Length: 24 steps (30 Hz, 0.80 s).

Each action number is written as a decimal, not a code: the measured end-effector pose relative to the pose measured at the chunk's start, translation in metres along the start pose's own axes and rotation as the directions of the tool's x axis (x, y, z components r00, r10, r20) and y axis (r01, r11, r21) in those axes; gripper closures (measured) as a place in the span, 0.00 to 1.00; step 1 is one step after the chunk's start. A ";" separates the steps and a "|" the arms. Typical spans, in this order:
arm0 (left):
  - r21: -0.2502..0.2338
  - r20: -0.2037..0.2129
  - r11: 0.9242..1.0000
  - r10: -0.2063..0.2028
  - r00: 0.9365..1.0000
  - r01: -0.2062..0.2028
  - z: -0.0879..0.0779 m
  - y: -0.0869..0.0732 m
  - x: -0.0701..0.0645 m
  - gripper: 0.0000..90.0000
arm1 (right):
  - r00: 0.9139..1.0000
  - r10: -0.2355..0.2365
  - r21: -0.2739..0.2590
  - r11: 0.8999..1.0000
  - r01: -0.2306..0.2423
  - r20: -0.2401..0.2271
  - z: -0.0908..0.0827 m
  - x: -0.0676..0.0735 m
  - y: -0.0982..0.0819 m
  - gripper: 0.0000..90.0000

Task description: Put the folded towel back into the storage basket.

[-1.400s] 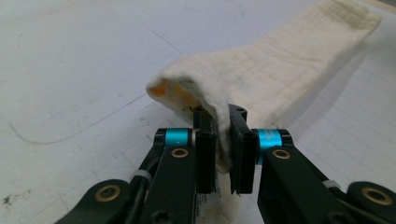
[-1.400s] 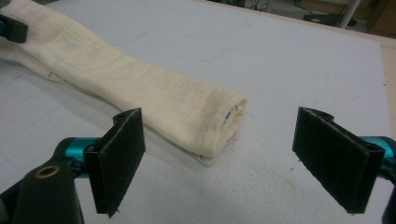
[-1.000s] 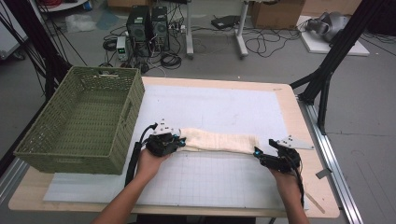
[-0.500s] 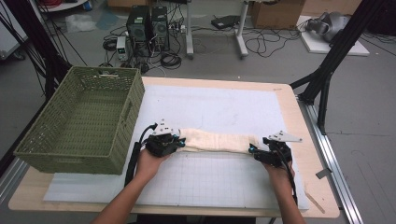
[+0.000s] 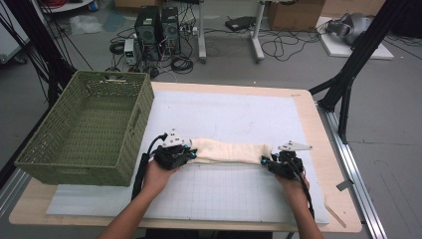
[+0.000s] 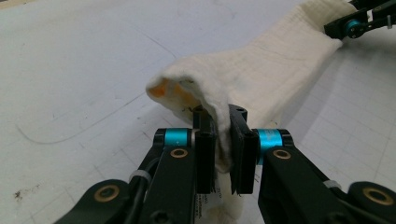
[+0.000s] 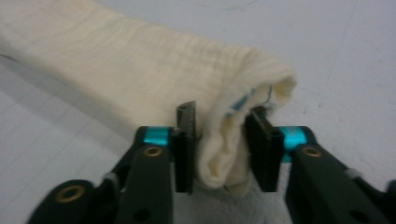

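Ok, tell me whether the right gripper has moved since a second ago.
Yes. In the high view the right gripper has slid left, away from the table's right edge, onto the end of the cream cloth; its jaws have just been closing on it.

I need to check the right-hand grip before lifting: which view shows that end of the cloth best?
The right gripper view: the cloth end sits bunched between the fingers, which have just been closing on it. The high view shows the right gripper small at that end. The left gripper view shows it far off, top right.
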State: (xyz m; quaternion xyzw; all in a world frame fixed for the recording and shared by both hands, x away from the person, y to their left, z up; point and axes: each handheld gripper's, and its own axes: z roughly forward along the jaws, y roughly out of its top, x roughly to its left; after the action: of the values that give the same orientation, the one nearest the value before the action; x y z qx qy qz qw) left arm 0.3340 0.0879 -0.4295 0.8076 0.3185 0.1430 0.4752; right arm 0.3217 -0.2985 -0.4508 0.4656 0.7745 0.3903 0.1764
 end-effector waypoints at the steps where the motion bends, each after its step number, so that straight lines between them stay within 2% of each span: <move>1: 0.003 0.000 1.000 0.000 1.000 0.000 0.000 -0.001 0.000 0.91 | 1.000 0.004 0.000 1.000 -0.004 -0.007 0.000 0.000 0.000 0.82; 3: 0.002 0.000 1.000 0.001 1.000 -0.001 -0.002 -0.003 0.000 0.91 | 1.000 0.001 0.003 1.000 0.000 -0.017 0.000 0.001 0.000 0.86; 6: 0.000 0.002 1.000 0.006 1.000 -0.006 -0.003 -0.003 -0.001 0.91 | 0.999 -0.047 0.009 0.999 0.047 0.000 -0.001 0.003 0.002 0.88; 10: -0.014 0.011 1.000 0.006 1.000 -0.006 -0.007 -0.005 -0.003 0.91 | 0.998 -0.056 0.008 0.998 0.056 0.008 -0.003 0.003 0.002 0.89; 13: -0.032 0.018 0.999 0.011 1.000 -0.011 -0.011 -0.004 -0.006 0.92 | 0.998 -0.057 -0.008 0.998 0.057 0.004 -0.005 0.001 0.002 0.89; 14: -0.045 0.023 0.999 0.010 1.000 -0.009 -0.012 -0.004 -0.007 0.92 | 0.997 -0.072 -0.024 0.997 0.072 0.000 -0.006 0.000 0.002 0.89; 15: -0.068 0.032 0.998 0.012 0.999 -0.010 -0.015 -0.004 -0.009 0.92 | 0.997 -0.074 -0.029 0.997 0.074 -0.001 -0.007 0.000 0.002 0.89; 16: -0.068 0.032 0.998 0.012 0.999 -0.010 -0.015 -0.004 -0.009 0.91 | 0.997 -0.074 -0.029 0.997 0.074 -0.001 -0.007 0.000 0.002 0.89; 17: -0.085 0.040 0.996 0.017 0.999 -0.013 -0.019 -0.004 -0.010 0.91 | 0.998 -0.068 -0.050 0.996 0.067 -0.015 -0.010 -0.002 0.002 0.89; 21: -0.105 0.043 0.994 0.020 0.999 -0.015 -0.024 -0.005 -0.012 0.91 | 0.997 -0.068 -0.085 0.994 0.065 -0.033 -0.014 -0.004 0.002 0.89; 22: -0.115 0.040 0.993 0.027 0.999 -0.023 -0.027 -0.005 -0.013 0.91 | 0.996 -0.079 -0.107 0.991 0.075 -0.038 -0.017 -0.004 0.003 0.89; 24: -0.122 0.039 0.992 0.033 0.999 -0.028 -0.029 -0.005 -0.014 0.91 | 0.995 -0.092 -0.118 0.989 0.087 -0.034 -0.017 -0.004 0.003 0.89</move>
State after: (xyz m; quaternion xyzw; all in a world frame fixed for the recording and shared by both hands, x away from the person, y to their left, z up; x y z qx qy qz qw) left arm 0.3061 0.0999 -0.4186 0.7849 0.2869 0.1526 0.5275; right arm 0.3143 -0.3084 -0.4378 0.4115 0.7739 0.4355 0.2051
